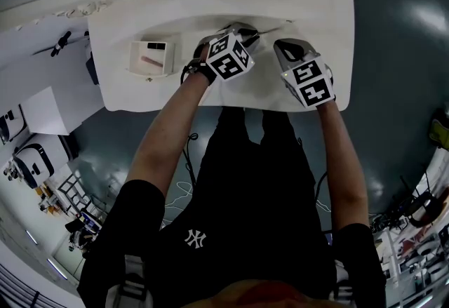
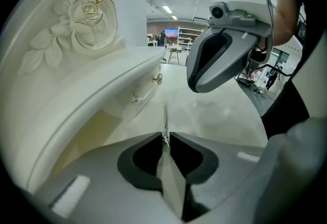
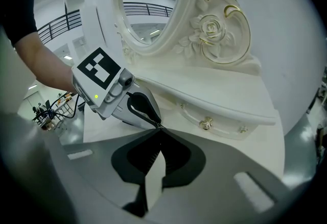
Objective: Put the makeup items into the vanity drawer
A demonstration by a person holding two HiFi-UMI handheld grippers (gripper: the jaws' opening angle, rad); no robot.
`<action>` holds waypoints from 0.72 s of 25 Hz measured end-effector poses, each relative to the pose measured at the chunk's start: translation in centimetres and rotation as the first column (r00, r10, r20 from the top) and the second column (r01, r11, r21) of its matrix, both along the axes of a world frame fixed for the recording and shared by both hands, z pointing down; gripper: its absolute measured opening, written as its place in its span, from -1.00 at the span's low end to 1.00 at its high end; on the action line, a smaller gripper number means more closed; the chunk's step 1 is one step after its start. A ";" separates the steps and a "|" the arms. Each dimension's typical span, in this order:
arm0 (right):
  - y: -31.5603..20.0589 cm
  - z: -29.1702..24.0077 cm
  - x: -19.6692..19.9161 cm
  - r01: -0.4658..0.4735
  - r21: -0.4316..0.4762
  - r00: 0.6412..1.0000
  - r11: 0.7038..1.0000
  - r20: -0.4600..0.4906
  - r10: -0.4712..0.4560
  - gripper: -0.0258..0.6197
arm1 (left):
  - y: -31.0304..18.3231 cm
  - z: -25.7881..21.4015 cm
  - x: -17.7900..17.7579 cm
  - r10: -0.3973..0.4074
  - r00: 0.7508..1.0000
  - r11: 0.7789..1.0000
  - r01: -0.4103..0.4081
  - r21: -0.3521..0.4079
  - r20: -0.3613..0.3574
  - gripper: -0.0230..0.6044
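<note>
1. Head view: white vanity top (image 1: 316,12) over grey floor (image 1: 393,54); large hall with ceiling lights behind, in left gripper view.
2. Counts: two grippers, left gripper (image 2: 164,135) and right gripper (image 3: 157,130), both with jaws pressed together, tips close above the top; one open drawer (image 1: 135,58) at the top's left end with one pink makeup item (image 1: 149,59) inside.
3. Right gripper view only: oval mirror (image 3: 148,3). Head view only: drawer contents.

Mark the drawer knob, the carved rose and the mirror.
drawer knob (image 3: 206,124), right gripper view, its round face
carved rose (image 3: 211,28), right gripper view, bloom's centre
mirror (image 3: 153,3), right gripper view, the glass
</note>
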State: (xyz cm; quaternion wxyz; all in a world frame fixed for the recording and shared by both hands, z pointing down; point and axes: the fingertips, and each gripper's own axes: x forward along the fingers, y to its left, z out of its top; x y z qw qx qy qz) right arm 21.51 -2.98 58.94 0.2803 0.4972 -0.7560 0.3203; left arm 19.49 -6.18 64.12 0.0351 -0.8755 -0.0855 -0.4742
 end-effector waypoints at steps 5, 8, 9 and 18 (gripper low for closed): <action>0.0 -0.6 -0.5 -0.001 0.007 1.000 1.000 -0.005 0.001 -0.85 | 0.3 -1.1 -0.3 0.005 1.000 1.000 -0.005 0.014 -0.019 -0.78; -0.1 -1.1 -1.3 0.009 0.017 1.000 1.000 -0.009 -0.009 -0.85 | 0.7 -1.9 -0.9 0.011 1.000 1.000 -0.011 0.017 -0.030 -0.78; -0.2 -1.3 -1.5 0.013 0.022 1.000 1.000 -0.011 -0.013 -0.85 | 0.8 -2.2 -1.2 0.014 0.999 1.000 -0.013 0.020 -0.034 -0.78; -1.3 -4.4 -5.5 0.068 0.083 0.997 0.994 -0.025 -0.067 -0.85 | 1.2 -6.5 -5.3 0.038 0.997 0.996 -0.033 0.086 -0.062 -0.77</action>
